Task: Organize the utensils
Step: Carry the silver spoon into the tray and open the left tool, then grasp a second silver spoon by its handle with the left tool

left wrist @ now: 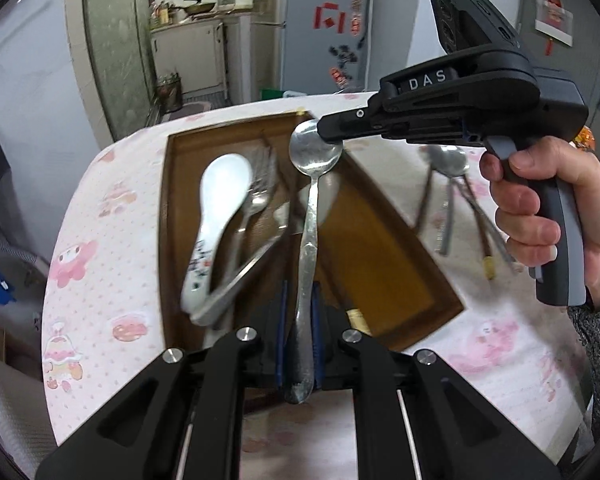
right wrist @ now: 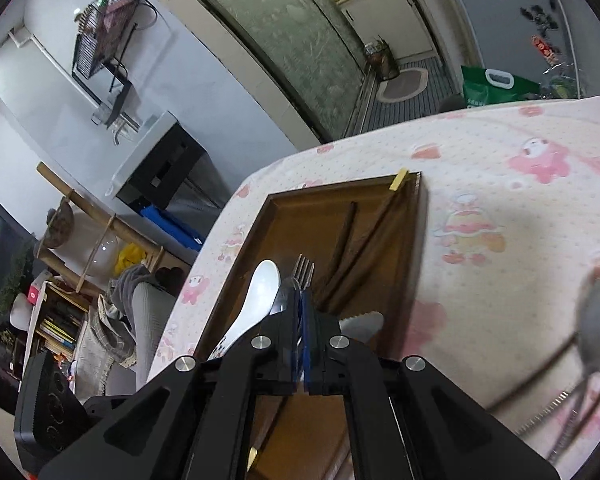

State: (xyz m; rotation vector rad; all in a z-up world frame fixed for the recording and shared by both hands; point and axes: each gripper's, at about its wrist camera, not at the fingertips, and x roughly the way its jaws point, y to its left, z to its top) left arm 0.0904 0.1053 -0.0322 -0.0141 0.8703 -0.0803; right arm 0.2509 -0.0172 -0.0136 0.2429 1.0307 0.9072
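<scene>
Holding: the left gripper (left wrist: pixel 300 320) is clamped on the handle of a metal spoon (left wrist: pixel 310 208) — its blue pads press on the shaft from both sides.
Spoon axis: the handle runs straight out along the gripper's line, bowl at the far end, hanging over the wooden tray (left wrist: pixel 384 248).
Key relation: the spoon's bowl sits right at the tip of the right gripper (left wrist: pixel 328 128), which reaches in from the right side; the two appear to touch or nearly touch there, though which I cannot tell.
Right gripper: its jaws are closed together with nothing between them in the right wrist view (right wrist: pixel 300 312); a hand (left wrist: pixel 540 216) wraps its grip.
Tray contents: a white ceramic spoon (left wrist: pixel 220 216), a fork (left wrist: pixel 256 200) and dark chopsticks (right wrist: pixel 356 252) lie lengthwise in the tray.
Still loose: a cluster of spoons (left wrist: pixel 448 168) and other utensils rests on the pink tablecloth (left wrist: pixel 108 240), to the right of the tray.
Nearer hand: the left one already carries the spoon over the tray, so setting it down falls to it — likely parallel to the pieces already there.
Pose: the left gripper tilts steeply down towards the tray; the right points down less steeply across it.
</scene>
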